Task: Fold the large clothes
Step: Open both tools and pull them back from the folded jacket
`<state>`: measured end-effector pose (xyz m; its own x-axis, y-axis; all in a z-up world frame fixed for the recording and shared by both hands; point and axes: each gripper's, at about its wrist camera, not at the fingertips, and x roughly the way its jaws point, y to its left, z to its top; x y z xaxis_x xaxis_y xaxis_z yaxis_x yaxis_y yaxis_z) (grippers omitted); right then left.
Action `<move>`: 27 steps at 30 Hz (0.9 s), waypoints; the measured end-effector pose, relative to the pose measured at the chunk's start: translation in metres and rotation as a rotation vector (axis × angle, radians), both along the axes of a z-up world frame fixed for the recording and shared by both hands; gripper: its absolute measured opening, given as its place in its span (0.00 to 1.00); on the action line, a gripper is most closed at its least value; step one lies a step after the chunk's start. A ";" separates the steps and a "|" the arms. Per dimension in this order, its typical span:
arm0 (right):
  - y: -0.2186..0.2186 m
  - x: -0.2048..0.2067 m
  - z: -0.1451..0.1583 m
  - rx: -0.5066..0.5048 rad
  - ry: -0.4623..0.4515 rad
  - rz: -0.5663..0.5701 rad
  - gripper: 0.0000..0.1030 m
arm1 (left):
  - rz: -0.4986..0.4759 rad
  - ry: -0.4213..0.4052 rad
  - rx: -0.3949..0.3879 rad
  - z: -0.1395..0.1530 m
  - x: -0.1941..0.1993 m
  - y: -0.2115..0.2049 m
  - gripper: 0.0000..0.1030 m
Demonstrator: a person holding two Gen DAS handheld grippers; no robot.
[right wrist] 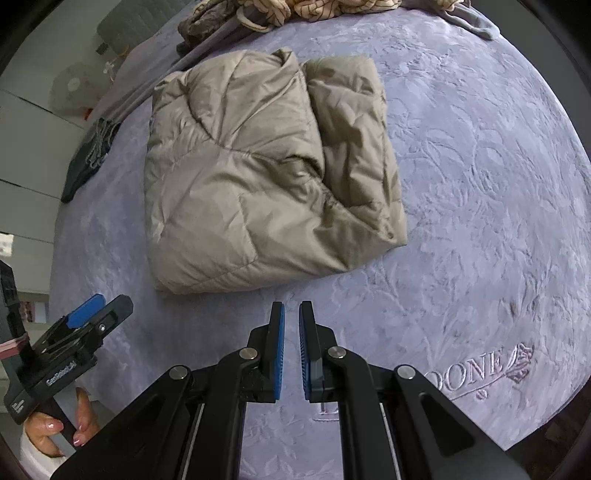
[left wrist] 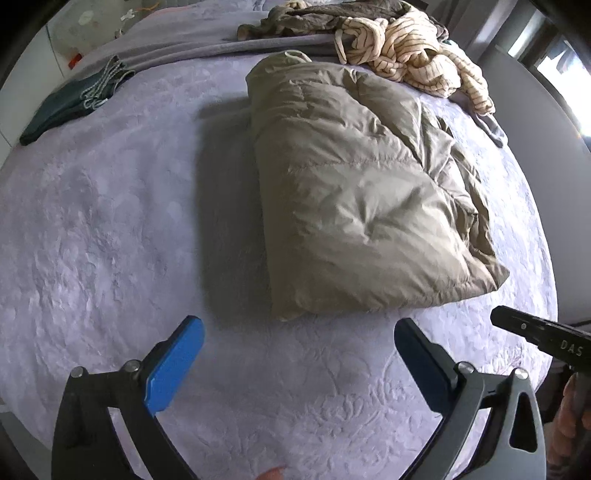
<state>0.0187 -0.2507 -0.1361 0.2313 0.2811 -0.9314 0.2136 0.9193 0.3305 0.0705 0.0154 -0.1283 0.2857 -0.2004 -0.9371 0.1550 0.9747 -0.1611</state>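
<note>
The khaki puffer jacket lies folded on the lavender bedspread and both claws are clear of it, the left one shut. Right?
Not quite: the left claw is wide open, as the left wrist view shows. The khaki puffer jacket does lie folded on the lavender bedspread, both claws clear.

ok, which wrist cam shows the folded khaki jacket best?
Right wrist: the whole folded khaki jacket sits mid-frame, both folded halves and the crease visible. Left wrist shows the jacket whole too, but more obliquely, right of centre.

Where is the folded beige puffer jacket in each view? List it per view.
Left wrist view: folded beige puffer jacket, centre-right, on the lilac bedspread.
Right wrist view: jacket, centre-left.
Shared landmark: cream striped garment heaped beyond the jacket.
</note>
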 end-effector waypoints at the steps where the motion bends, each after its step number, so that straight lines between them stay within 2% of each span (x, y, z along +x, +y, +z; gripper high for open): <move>1: 0.003 -0.001 0.001 -0.006 0.000 0.000 0.08 | -0.011 0.004 0.006 -0.002 -0.001 0.001 1.00; 5: 0.012 -0.008 0.004 -0.038 0.007 -0.007 0.08 | -0.034 0.005 0.028 -0.005 -0.002 0.002 1.00; 9: 0.015 -0.017 0.006 -0.050 0.016 -0.013 0.09 | -0.011 -0.078 0.100 0.009 -0.006 0.004 1.00; 13: 0.016 -0.019 0.015 -0.083 0.008 0.010 0.09 | 0.068 -0.107 0.037 0.028 -0.009 0.020 1.00; 14: 0.017 -0.020 0.018 -0.089 0.001 0.020 0.10 | 0.077 -0.111 0.045 0.031 -0.010 0.021 1.00; 16: 0.018 -0.020 0.026 -0.098 -0.025 0.039 0.25 | 0.087 -0.128 0.089 0.038 -0.015 0.019 1.00; 17: 0.017 -0.020 0.031 -0.106 -0.045 0.049 0.47 | 0.092 -0.137 0.104 0.042 -0.019 0.018 1.00; 18: 0.017 -0.021 0.036 -0.113 -0.063 0.058 0.60 | 0.097 -0.139 0.107 0.045 -0.022 0.017 1.00; 21: 0.014 -0.026 0.053 -0.141 -0.112 0.091 0.62 | 0.121 -0.141 0.114 0.057 -0.036 0.012 1.00; 24: 0.006 -0.034 0.067 -0.148 -0.149 0.085 0.74 | 0.125 -0.153 0.140 0.070 -0.049 0.002 1.00; 27: 0.000 -0.041 0.081 -0.171 -0.187 0.080 0.78 | 0.135 -0.179 0.119 0.088 -0.062 -0.003 1.00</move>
